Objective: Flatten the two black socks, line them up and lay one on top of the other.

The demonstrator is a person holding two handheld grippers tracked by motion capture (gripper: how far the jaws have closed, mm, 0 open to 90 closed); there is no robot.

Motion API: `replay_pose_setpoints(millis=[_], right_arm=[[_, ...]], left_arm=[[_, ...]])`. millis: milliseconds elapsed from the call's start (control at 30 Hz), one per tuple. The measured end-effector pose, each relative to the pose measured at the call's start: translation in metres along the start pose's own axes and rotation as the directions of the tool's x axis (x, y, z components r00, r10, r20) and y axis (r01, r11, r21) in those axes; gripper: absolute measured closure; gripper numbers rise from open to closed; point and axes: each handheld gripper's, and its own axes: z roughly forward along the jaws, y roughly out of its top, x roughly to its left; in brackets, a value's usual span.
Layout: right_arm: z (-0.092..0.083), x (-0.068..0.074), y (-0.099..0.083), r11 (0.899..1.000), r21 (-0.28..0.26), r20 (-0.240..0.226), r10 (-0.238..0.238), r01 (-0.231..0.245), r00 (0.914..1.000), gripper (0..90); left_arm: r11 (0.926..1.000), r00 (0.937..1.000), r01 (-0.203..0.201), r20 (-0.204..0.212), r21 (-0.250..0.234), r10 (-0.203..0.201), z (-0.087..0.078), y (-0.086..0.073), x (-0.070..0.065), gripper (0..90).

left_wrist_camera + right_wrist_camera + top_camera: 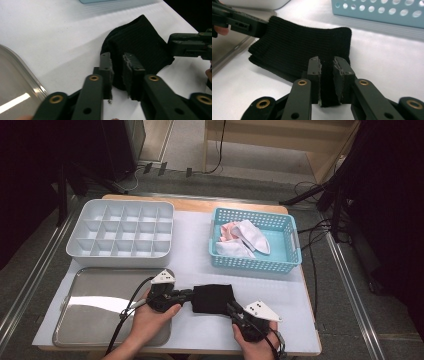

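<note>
we have the folded black sock [212,298] lying on the bench just in front of the blue basket [295,251], light, soft and floppy, so each nearly closed hand-held gripper, left [117,65] and right [327,68], pinches a doubled edge at opposite ends.
</note>
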Motion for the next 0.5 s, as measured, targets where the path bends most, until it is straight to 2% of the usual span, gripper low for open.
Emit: replay_pose_setpoints(millis=[100,267,367,500], right_arm=[[-0.005,-0.003,-0.002,0.999,-0.026,-0.005,0.021,-0.021,0.9998,76.2],[-0.012,-0.007,-0.001,0.996,-0.083,0.007,0.045,-0.044,0.999,77.8],[-0.01,-0.007,-0.001,0.996,-0.076,0.005,0.048,-0.048,0.9988,77.9],[-0.005,-0.005,-0.002,0.998,-0.054,0.001,0.044,-0.044,0.999,78.1]], left_arm=[[1.0,0.9998,0.006,0.016,-0.004,-0.006,-0.006,0.001,-0.001,73.7],[0.9995,0.9998,0.011,0.016,-0.03,-0.01,-0.018,0.0,-0.005,68.6],[0.9995,0.9991,0.019,0.038,-0.025,-0.018,-0.019,-0.005,-0.007,63.8],[0.9995,0.998,0.026,0.057,0.019,-0.027,-0.014,-0.008,-0.011,56.6]])
